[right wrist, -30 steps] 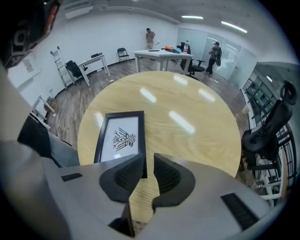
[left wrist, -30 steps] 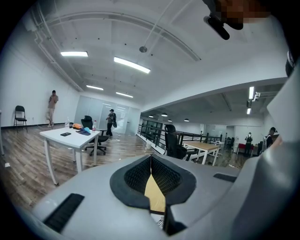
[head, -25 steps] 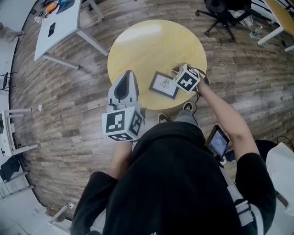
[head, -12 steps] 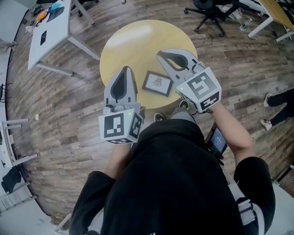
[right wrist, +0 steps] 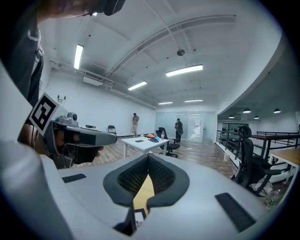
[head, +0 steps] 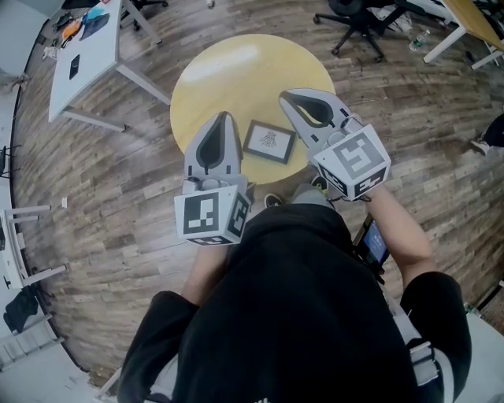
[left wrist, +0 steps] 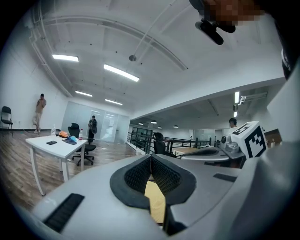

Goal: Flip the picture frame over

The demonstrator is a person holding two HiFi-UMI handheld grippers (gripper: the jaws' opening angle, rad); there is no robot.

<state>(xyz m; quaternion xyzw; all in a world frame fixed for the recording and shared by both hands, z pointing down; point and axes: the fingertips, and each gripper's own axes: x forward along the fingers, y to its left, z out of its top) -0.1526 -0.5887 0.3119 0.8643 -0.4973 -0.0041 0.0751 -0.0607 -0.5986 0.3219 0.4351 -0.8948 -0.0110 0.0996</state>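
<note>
While the left gripper [head: 221,118] and right gripper [head: 287,97] keep jaws pressed together, empty, the picture frame [head: 268,142] lies between them.

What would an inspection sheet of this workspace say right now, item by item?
Surface: round yellow table on a wood floor.
Job's things: picture frame lies flat, picture side up, near the table's near edge.
Clutter: nothing seen on the table.
Grippers: left claw and right claw are both shut and empty, held in the air on either side of the frame, touching nothing.
Cables: nothing seen.
Surroundings: white desk with small items on it, office chair.
</note>
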